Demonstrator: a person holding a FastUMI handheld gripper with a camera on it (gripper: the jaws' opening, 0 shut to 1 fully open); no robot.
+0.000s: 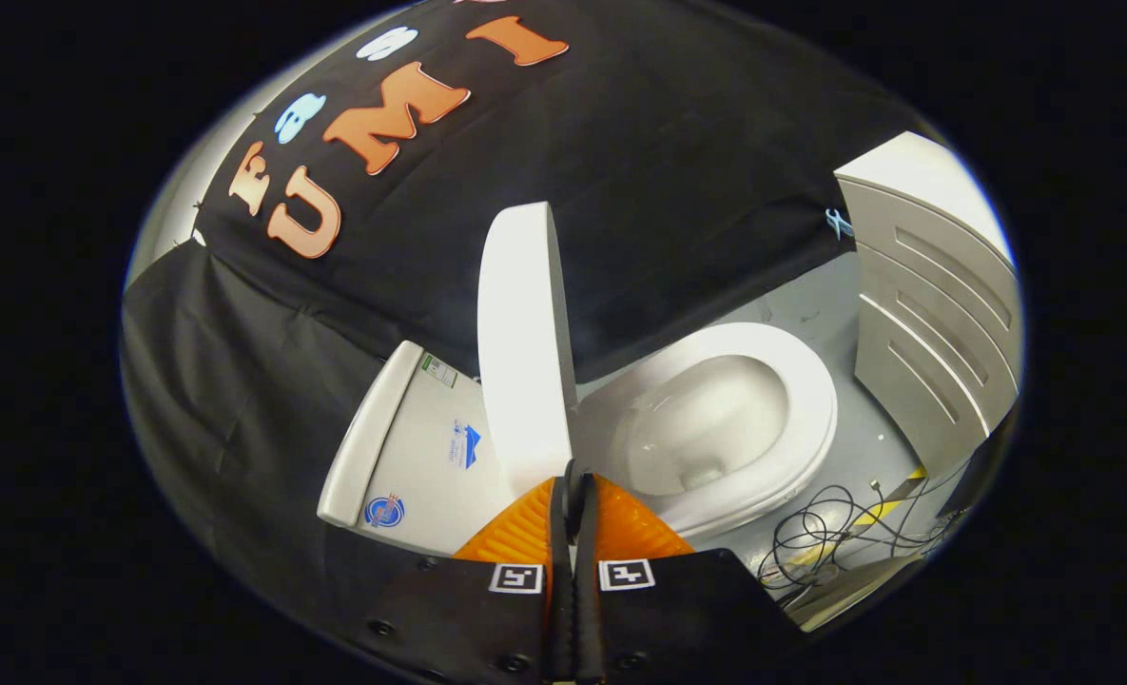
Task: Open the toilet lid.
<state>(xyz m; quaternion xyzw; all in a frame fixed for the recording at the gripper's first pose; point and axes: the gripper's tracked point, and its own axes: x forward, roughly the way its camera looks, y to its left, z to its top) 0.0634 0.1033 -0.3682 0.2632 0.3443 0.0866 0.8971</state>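
Note:
The white toilet lid (522, 342) is raised, standing edge-on between the tank (411, 447) and the open seat and bowl (725, 419). My gripper (573, 473) has its two orange fingers (515, 533) pressed together, shut with nothing visible between them. Their tips sit right at the free edge of the lid, touching or nearly touching it. The bowl lies uncovered just beyond and to the right of the fingers.
A grey-white louvred cabinet (934, 314) stands beyond the bowl's front. Loose black cables (829, 533) and a strip of yellow-black tape (882, 509) lie on the grey floor beside the bowl. Black cloth walls the booth behind the tank.

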